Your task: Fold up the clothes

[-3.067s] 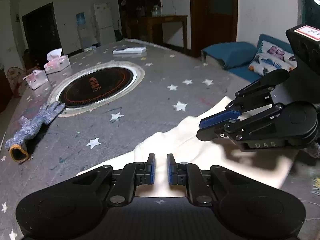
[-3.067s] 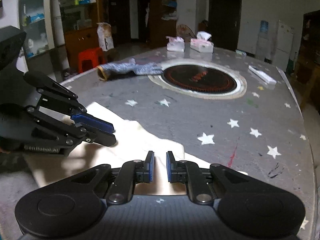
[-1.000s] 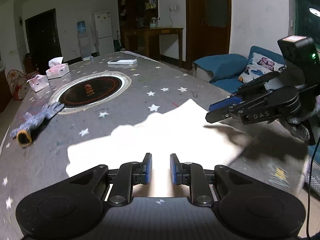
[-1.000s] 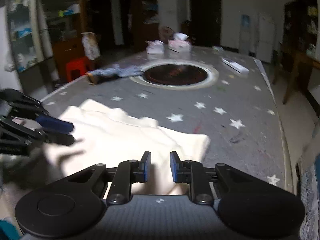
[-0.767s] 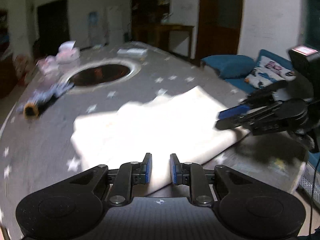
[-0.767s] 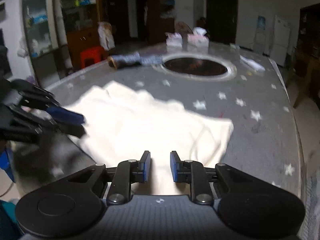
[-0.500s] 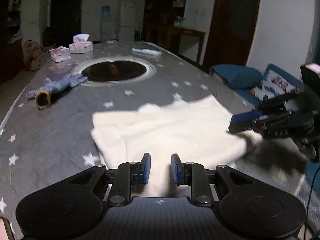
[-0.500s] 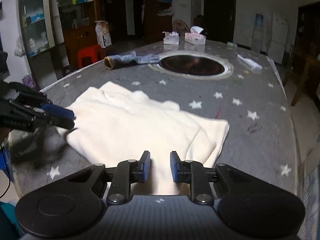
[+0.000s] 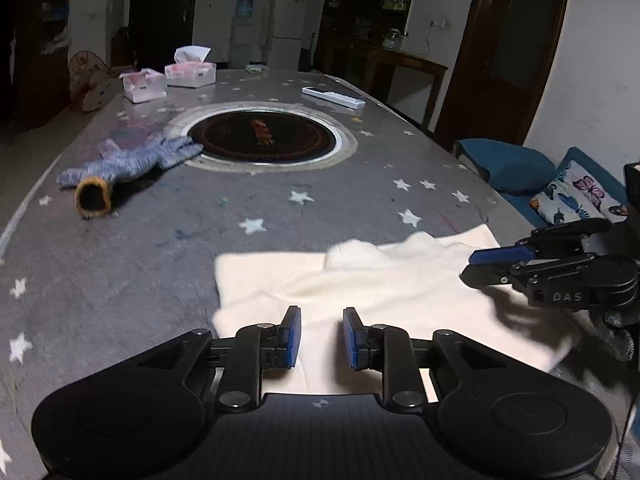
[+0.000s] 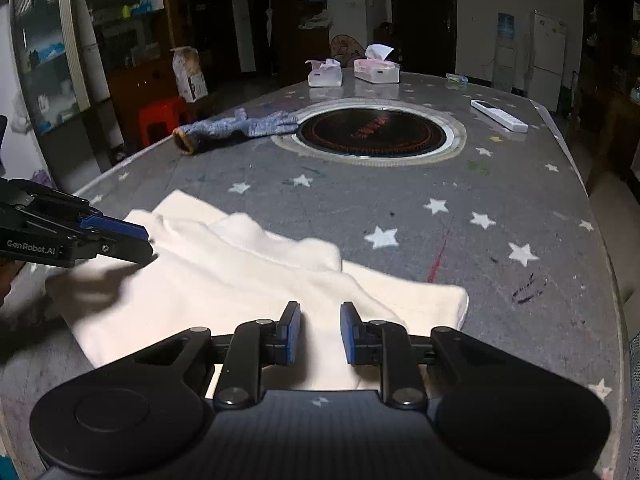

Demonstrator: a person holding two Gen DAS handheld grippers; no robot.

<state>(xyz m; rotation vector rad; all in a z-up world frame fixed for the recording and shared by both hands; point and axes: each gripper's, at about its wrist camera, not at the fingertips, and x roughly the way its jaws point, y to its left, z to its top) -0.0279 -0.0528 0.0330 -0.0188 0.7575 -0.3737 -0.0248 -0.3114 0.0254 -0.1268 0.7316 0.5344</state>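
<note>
Since the frame half a second back, the cream-white knit garment has stayed spread flat on the grey star-printed tablecloth, but both views have swung: in the left wrist view it now reaches from 6 o'clock out toward 3 o'clock, with more bare cloth showing at 9 o'clock. Three seconds ago the garment lay bunched closer under both tools.

The left gripper has its blue-padded jaws a narrow gap apart, a shade wider than a second ago. Nothing is pinched between them; the garment's near edge lies below the gap, and whether the tips touch it I cannot tell.

The right gripper also stands with its jaws slightly apart and nothing between them, above the garment's near hem at 6 o'clock in its own view. In the left wrist view it appears at 3 o'clock, over the garment's right edge.

The round black inset burner sits at 12 o'clock, and the blue-grey knitted work glove lies at 10 o'clock in the left view.
</note>
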